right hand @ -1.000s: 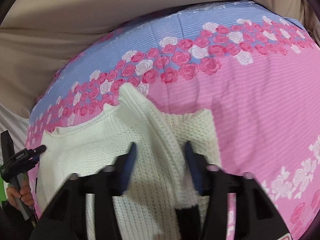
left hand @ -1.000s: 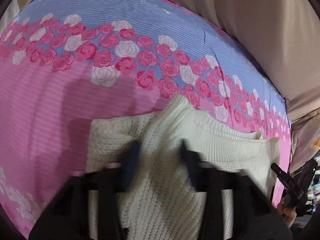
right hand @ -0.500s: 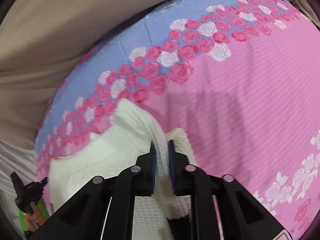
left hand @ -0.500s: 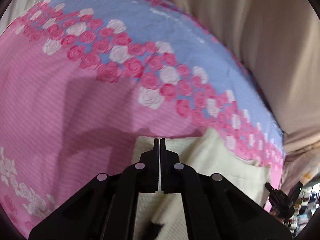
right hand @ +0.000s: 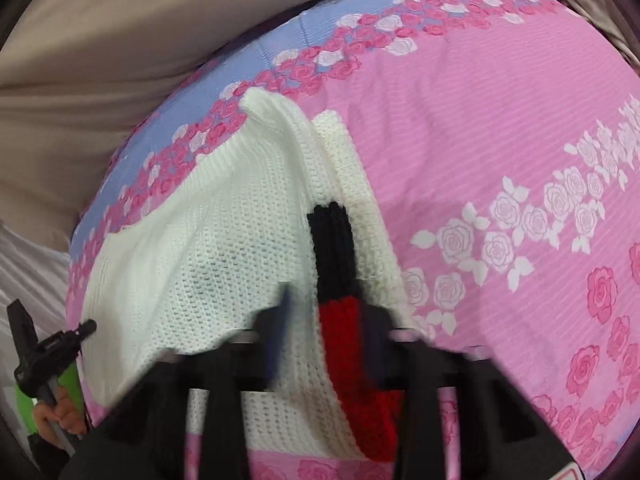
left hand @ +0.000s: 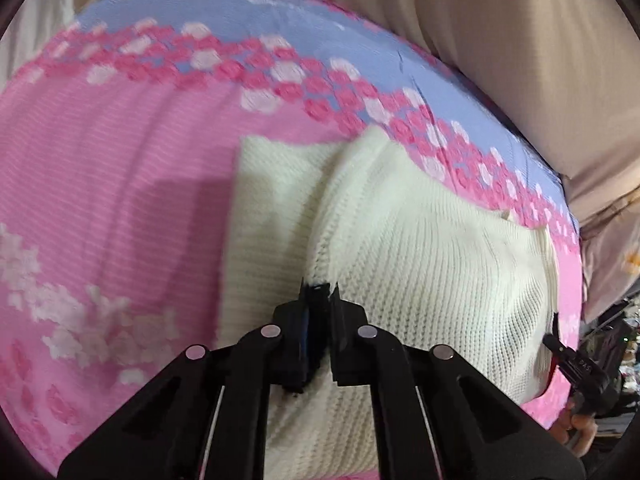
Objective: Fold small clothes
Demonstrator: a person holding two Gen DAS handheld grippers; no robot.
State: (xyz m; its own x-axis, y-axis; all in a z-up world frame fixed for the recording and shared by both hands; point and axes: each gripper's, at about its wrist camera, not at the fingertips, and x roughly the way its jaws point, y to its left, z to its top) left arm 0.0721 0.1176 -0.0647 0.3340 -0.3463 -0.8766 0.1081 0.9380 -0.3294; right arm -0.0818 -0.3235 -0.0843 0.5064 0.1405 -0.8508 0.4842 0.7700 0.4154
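The cream-white chunky knitted sweater (left hand: 420,248) lies on the pink and blue rose-printed bedspread (left hand: 100,184), humped into a raised fold straight ahead of both tongs. The left gripper (left hand: 318,292) has its fingers drawn nearly together on a pinch of the knit's near edge. The right gripper (right hand: 324,312) is motion-blurred; its fingers seem spread either side of the black and red knitted stripe (right hand: 340,280), so I cannot tell whether it grips. If only one side is truly held, the loose, stretchy knit may sag or slip out, dragging the fold crooked and bunching the layer beneath.
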